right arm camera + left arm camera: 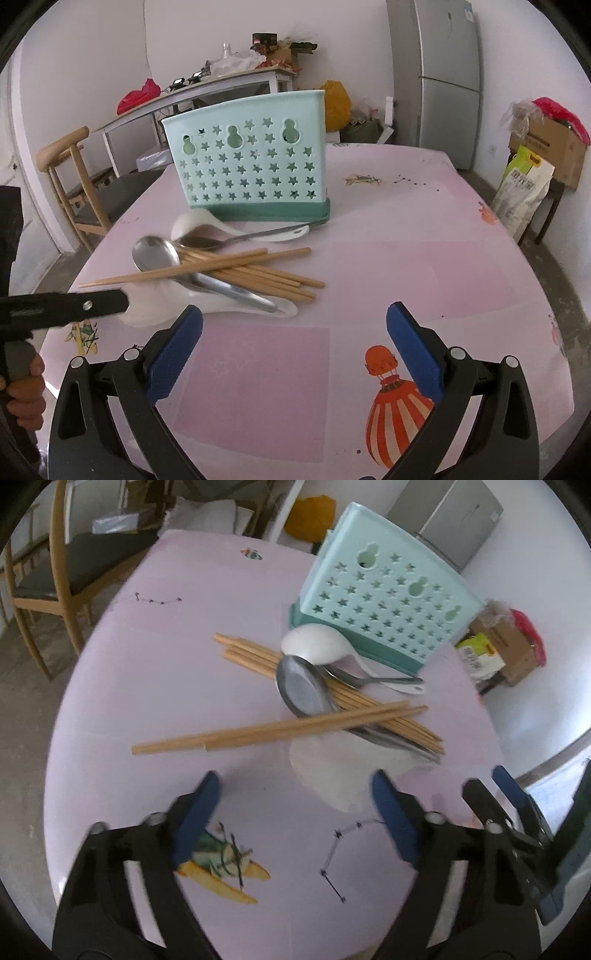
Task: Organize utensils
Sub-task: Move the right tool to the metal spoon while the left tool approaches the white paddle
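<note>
The left gripper (291, 805) is held with its fingers spread wide and empty above the counter (147, 686), short of a mixed pile just in front of the mint utensil holder (384, 602). The wooden chopsticks (273, 733) are judged light, stiff and prone to rolling, best pinched mid-length; the steel spoons (303, 690) are judged slippery, best taken by the handle. The right gripper (293, 345) is likewise spread and empty.
</note>
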